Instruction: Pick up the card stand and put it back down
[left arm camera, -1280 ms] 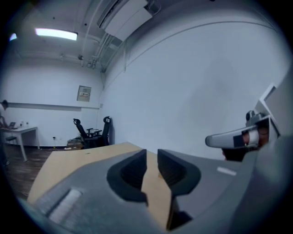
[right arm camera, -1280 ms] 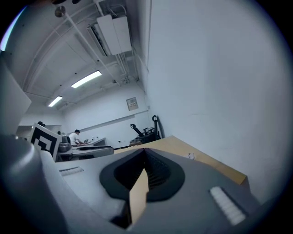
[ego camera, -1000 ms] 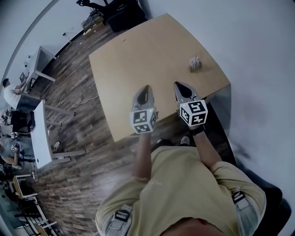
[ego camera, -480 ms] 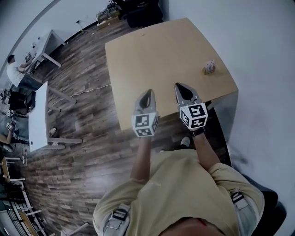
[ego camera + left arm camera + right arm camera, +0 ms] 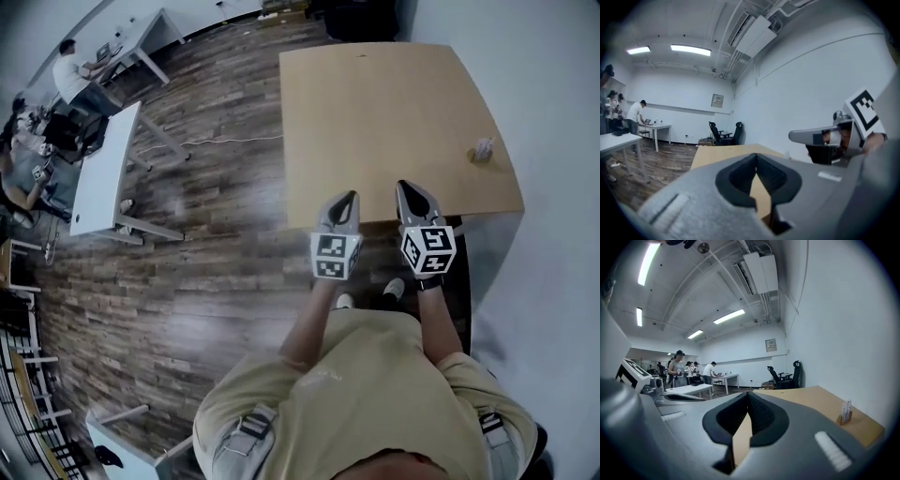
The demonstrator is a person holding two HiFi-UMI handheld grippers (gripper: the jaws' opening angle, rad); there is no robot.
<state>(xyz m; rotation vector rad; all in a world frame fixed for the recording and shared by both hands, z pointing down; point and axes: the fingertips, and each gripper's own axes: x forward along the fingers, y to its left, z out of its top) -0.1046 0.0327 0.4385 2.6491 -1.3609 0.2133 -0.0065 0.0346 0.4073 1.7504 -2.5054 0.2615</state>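
The left claw (image 5: 348, 197) and right claw (image 5: 406, 186) are held closed, empty; the card stand (image 5: 482, 150) is seen on the surface (image 5: 375, 122), 2 o'clock from them.

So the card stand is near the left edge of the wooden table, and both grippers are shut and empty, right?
Not quite. The head view shows the card stand near the table's right edge, not the left. The left gripper and right gripper are indeed shut and empty.
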